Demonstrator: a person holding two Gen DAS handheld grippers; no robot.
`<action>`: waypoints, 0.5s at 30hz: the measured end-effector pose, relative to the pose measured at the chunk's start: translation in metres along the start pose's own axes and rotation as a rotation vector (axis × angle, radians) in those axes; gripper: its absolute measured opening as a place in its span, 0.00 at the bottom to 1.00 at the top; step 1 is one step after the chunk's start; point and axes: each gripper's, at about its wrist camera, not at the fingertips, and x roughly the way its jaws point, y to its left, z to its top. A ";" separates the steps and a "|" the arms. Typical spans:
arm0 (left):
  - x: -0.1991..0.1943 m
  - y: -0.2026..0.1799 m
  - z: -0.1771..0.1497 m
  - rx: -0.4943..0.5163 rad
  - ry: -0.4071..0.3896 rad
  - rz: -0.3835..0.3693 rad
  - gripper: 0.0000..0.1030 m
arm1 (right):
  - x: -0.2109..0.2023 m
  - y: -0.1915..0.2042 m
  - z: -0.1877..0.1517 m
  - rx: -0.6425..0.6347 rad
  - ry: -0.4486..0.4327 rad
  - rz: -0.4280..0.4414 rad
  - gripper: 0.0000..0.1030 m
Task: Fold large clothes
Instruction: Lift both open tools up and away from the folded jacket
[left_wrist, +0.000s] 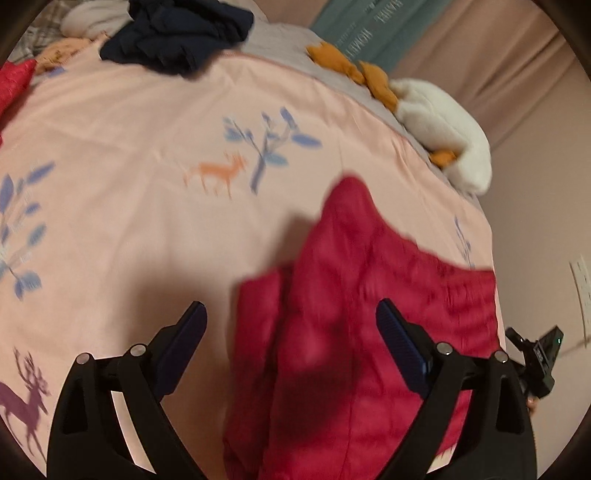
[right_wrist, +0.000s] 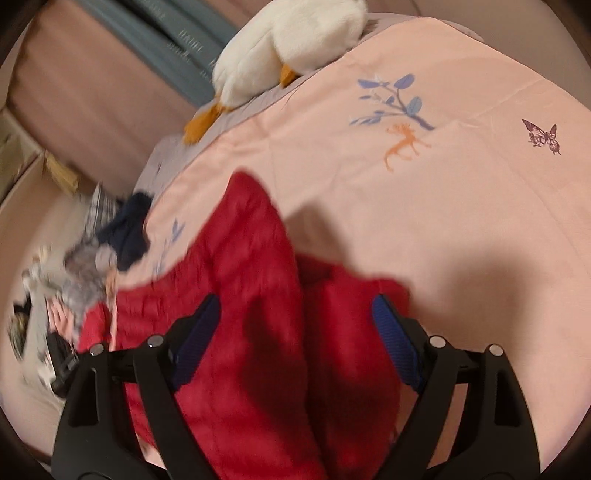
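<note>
Red quilted jacket (left_wrist: 332, 332): large padded garment, lying on the pink printed bedspread (left_wrist: 147, 229) near its edge, partly folded, one panel doubled over another.

Left wrist view: jacket fills the ground below the orange deer print (left_wrist: 218, 173), spread flat so its panels can be laid over one another. Left gripper (left_wrist: 291, 317) hangs tilted down over it, jaws wide, nothing between the pads; one finger over bare bedspread, the other over red fabric. Judged: placed to take an edge for the next fold. Dark navy garment (left_wrist: 177, 33) lies heaped well beyond the deer print, a white plush toy (left_wrist: 443, 125) at the bed's far edge. A small part of the other gripper shows past the jacket.

Right wrist view: same jacket, a raised ridge running away toward the deer print (right_wrist: 402, 144). Right gripper (right_wrist: 295, 317) angled down, jaws wide, straddling the ridge without pressing it. White plush toy (right_wrist: 280, 40) beyond the print; a person's hand, blurred, at the bed's side.
</note>
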 end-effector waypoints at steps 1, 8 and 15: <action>0.001 -0.001 -0.009 0.015 0.011 -0.006 0.90 | -0.004 0.001 -0.008 -0.020 0.006 0.001 0.83; -0.006 -0.014 -0.053 0.104 0.026 -0.042 0.88 | -0.019 0.007 -0.043 -0.129 0.013 -0.015 0.70; -0.011 -0.031 -0.059 0.184 -0.015 0.047 0.41 | -0.020 0.033 -0.058 -0.257 -0.014 -0.081 0.27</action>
